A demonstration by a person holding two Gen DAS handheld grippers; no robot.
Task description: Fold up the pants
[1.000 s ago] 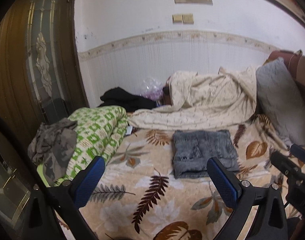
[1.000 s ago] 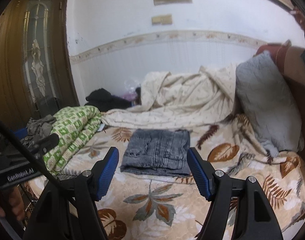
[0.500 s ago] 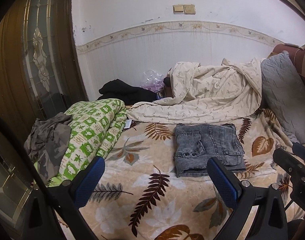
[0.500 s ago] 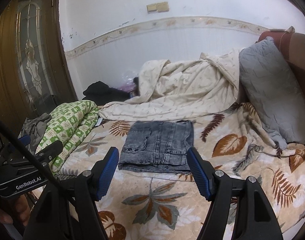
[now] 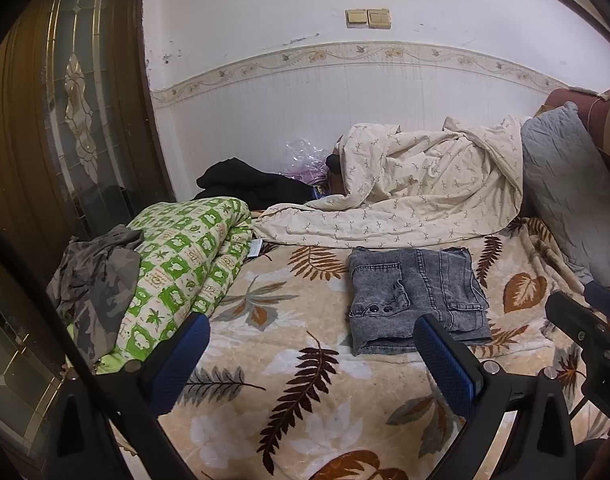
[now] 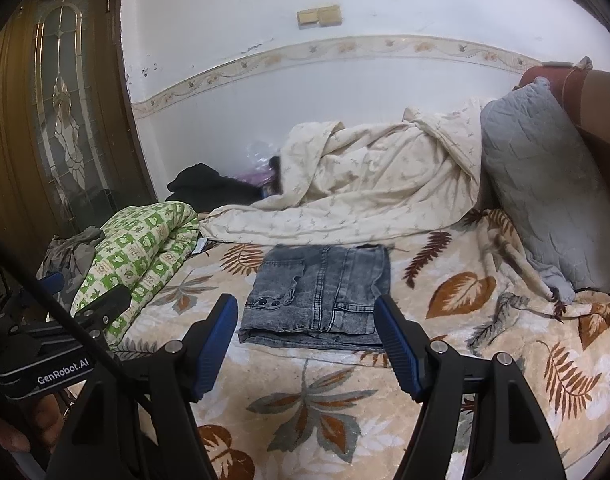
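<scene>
Both of your tools hang empty: the left gripper (image 5: 311, 354) and right gripper (image 6: 307, 338) stand wide open above the bed (image 6: 329, 432). Just beyond lie the pants (image 6: 319, 292), folded into a flat denim stack. Expect heavy, limp cloth; pinch through all layers at the near folded edge.

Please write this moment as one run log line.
pants: folded, flat on bed | left gripper: open, empty | right gripper: open, empty
</scene>
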